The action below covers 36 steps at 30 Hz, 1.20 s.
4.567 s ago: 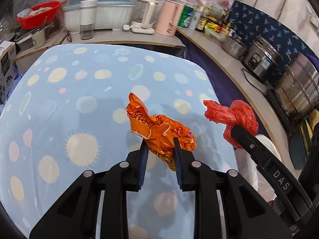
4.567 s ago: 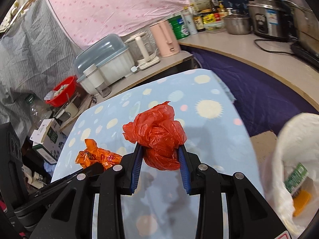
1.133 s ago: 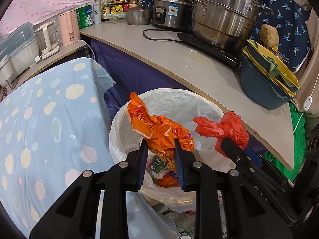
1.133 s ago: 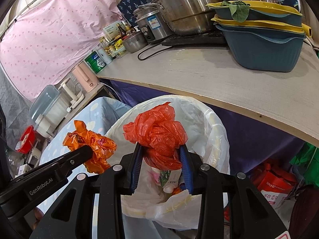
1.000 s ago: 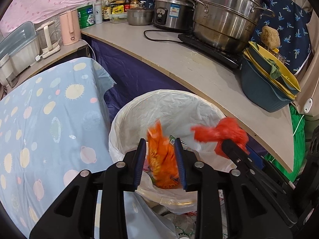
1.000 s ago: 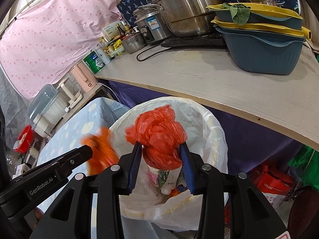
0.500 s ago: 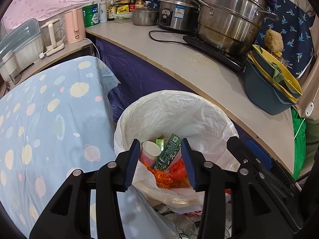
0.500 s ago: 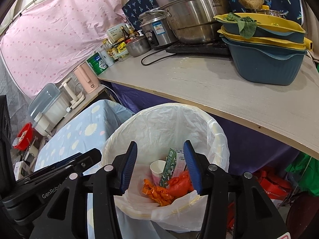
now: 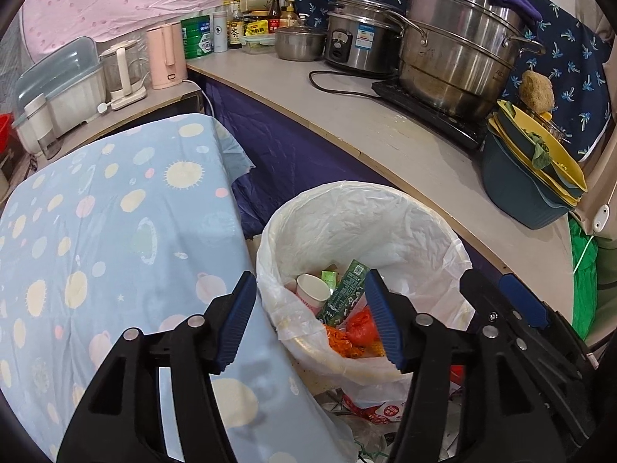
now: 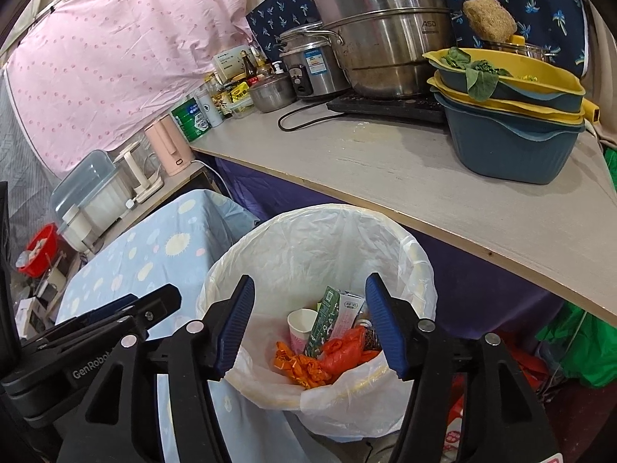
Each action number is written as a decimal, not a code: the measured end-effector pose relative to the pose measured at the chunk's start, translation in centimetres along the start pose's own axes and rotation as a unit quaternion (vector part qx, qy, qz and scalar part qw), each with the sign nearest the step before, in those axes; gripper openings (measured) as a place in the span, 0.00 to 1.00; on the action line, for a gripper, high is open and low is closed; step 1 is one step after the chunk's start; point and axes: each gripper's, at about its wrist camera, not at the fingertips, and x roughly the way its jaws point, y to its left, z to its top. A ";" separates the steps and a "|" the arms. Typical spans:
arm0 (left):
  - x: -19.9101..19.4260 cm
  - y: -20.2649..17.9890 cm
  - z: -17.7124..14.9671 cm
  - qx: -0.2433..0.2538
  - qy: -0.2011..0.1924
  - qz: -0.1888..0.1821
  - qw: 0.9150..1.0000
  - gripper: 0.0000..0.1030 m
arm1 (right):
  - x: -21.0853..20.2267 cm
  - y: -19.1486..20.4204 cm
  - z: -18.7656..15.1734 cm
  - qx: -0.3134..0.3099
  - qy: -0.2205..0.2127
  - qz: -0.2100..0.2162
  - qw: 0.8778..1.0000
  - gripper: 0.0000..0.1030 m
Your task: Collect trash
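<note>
A bin lined with a white bag [image 9: 358, 208] [image 10: 308, 227] stands between the table and the counter. Inside lie an orange snack wrapper [image 10: 297, 364] [image 9: 341, 343], a red plastic bag [image 10: 343, 349] [image 9: 360, 328], a paper cup [image 10: 300, 324] [image 9: 312, 289] and a green carton [image 10: 326, 318] [image 9: 345, 293]. My left gripper [image 9: 310, 318] is open and empty above the bin's near rim. My right gripper [image 10: 308, 322] is open and empty over the bin. The left gripper also shows at the left of the right wrist view [image 10: 115, 316].
A table with a blue spotted cloth [image 9: 96, 231] [image 10: 154, 254] is left of the bin. A grey counter [image 9: 385, 135] [image 10: 405, 169] runs behind it with steel pots [image 9: 455, 58], stacked blue and yellow basins [image 10: 509, 115], a pink kettle [image 9: 164, 56] and bottles. Loose packets [image 9: 380, 411] lie on the floor.
Both grippers opened over the bin. The orange wrapper and the red bag fell from them into it. The jaws have since widened further.
</note>
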 end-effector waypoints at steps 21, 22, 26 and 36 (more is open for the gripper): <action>-3.4 3.6 -3.4 -0.010 -0.002 0.056 0.998 0.89 | -2.8 1.3 -1.9 -0.042 0.005 -0.021 0.999 0.82; -3.4 3.7 -3.5 -0.011 -0.001 0.058 0.998 0.89 | -2.9 1.4 -2.0 -0.046 0.004 -0.024 0.999 0.82; -3.6 4.2 -3.8 -0.017 0.002 0.061 0.998 0.90 | -3.2 2.0 -2.1 -0.063 0.003 -0.027 0.998 0.87; -3.6 4.8 -4.3 -0.023 0.009 0.072 0.997 0.90 | -3.0 2.8 -2.7 -0.082 0.012 -0.021 0.996 0.94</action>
